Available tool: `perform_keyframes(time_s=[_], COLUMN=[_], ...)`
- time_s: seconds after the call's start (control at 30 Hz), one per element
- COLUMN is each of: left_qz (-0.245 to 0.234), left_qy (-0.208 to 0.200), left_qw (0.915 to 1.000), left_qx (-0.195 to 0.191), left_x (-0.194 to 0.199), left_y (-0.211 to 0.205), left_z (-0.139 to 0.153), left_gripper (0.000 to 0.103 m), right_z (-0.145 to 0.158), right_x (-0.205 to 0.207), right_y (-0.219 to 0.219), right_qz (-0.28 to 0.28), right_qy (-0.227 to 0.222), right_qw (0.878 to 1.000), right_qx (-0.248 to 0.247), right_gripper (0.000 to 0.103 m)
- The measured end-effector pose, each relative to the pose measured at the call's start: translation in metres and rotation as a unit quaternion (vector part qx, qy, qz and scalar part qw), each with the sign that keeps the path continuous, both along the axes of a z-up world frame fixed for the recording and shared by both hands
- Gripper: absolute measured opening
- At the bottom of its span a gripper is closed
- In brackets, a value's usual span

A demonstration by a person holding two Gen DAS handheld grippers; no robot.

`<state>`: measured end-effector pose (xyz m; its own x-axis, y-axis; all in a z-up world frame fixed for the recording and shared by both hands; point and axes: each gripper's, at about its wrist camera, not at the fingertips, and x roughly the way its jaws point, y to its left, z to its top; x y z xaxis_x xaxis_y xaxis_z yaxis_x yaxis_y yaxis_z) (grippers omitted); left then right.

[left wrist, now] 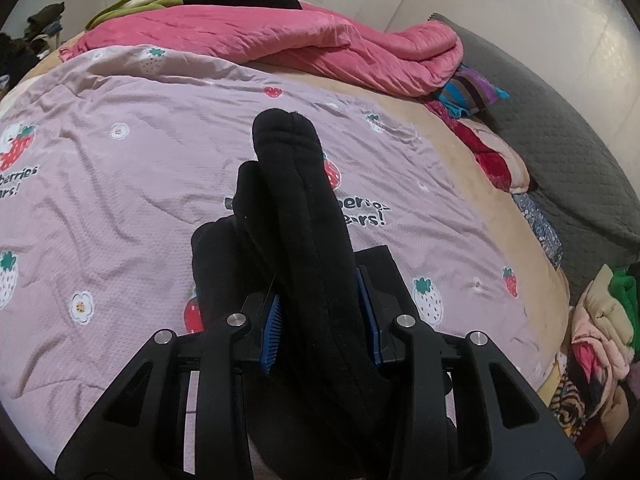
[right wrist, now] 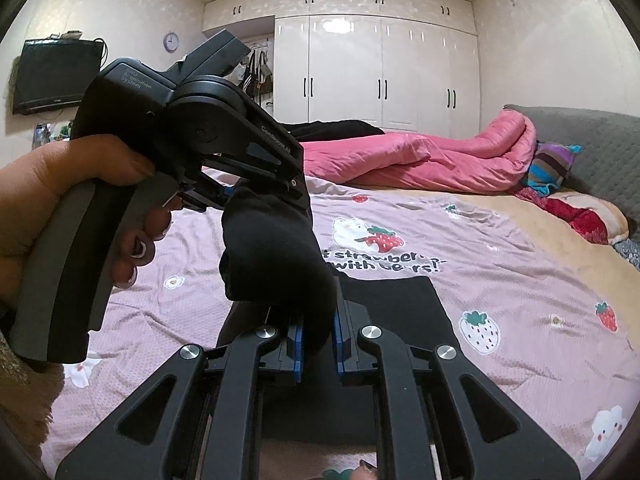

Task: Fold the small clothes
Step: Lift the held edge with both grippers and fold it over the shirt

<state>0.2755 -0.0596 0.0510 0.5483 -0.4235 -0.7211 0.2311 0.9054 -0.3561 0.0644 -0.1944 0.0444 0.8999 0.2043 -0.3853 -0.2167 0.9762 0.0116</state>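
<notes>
My left gripper (left wrist: 322, 320) is shut on a pair of black socks (left wrist: 296, 200), which stick forward between the blue pads and are held above the bed. In the right wrist view my right gripper (right wrist: 318, 346) is shut on the other end of the black socks (right wrist: 272, 256). The left gripper (right wrist: 240, 196) shows there at upper left, held in a hand, clamping the top of the same bundle. A flat black garment (right wrist: 400, 300) lies on the pink strawberry bedspread (right wrist: 480, 280) below.
A pink quilt (left wrist: 280, 40) is bunched at the far side of the bed. A striped pillow (right wrist: 552, 168) and a grey headboard (left wrist: 560, 152) are to the right. A pile of clothes (left wrist: 600, 340) lies at the right edge. White wardrobes (right wrist: 380, 72) stand behind.
</notes>
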Motion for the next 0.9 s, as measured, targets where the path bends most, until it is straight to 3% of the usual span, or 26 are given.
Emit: perform_keyframes(time_s=[0.43,0.9], left_qz=[-0.019,-0.039], left_qy=[0.016,0.055], left_qw=[0.9995,0.9972], left_qx=[0.021,0.034], left_x=[0.009,0.024], left_y=[-0.037,-0.073], left_z=[-0.014,-0.048], left_gripper=[0.025,0.025], right_z=[-0.013,-0.039], right_x=[0.006,0.017], right_y=[-0.029,-0.056], right_qz=[-0.013,-0.029], right_qy=[0.031,0.091], right_qw=[0.999,0.993], right_qx=[0.035,0.067], right_gripper=[0.01,0.01])
